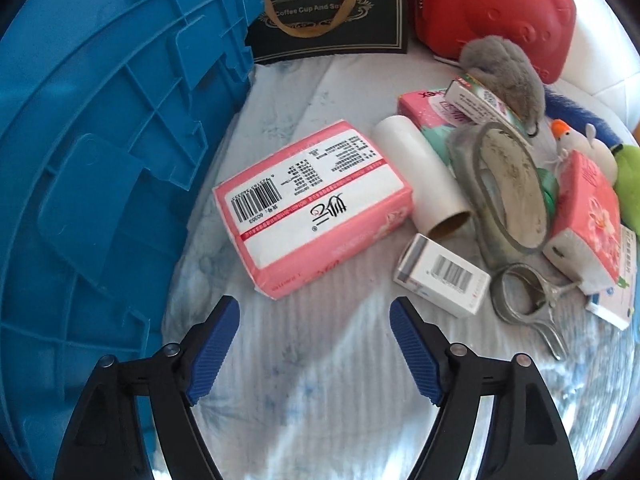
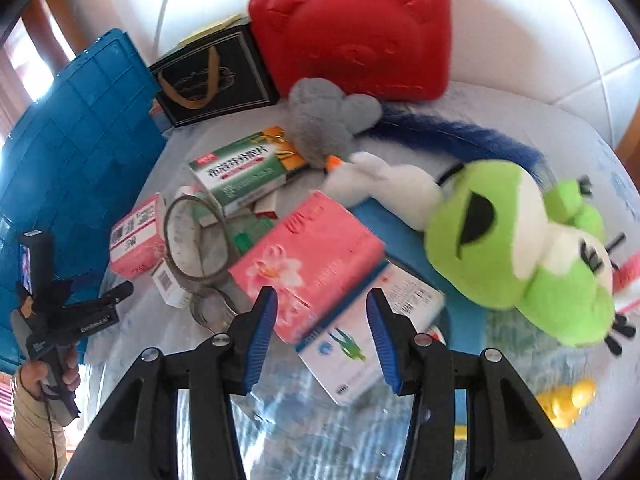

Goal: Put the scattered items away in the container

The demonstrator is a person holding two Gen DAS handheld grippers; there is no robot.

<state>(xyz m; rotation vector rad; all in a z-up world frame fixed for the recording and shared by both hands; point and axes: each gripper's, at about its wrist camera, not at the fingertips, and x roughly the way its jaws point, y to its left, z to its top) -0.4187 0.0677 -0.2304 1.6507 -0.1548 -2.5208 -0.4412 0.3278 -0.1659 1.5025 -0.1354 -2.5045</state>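
Note:
A blue plastic crate (image 1: 92,152) stands at the left of the bed; it also shows in the right wrist view (image 2: 76,140). My left gripper (image 1: 315,312) is open and empty, just short of a pink tissue pack (image 1: 308,204). Beside that lie a white roll (image 1: 420,176), a small white box (image 1: 444,274), a grey slipper (image 1: 508,188) and metal tongs (image 1: 528,300). My right gripper (image 2: 322,304) is open and empty, its tips over a pink flowered tissue pack (image 2: 308,260) and a white medicine box (image 2: 360,344). A green frog plush (image 2: 520,248) lies to the right.
A red bear-shaped case (image 2: 352,28) and a black gift bag (image 2: 216,76) stand at the back. A grey plush (image 2: 328,116), a white goose toy (image 2: 384,180), a green-white medicine box (image 2: 244,168) and a yellow toy (image 2: 568,400) lie around. The left gripper (image 2: 96,300) shows at the left.

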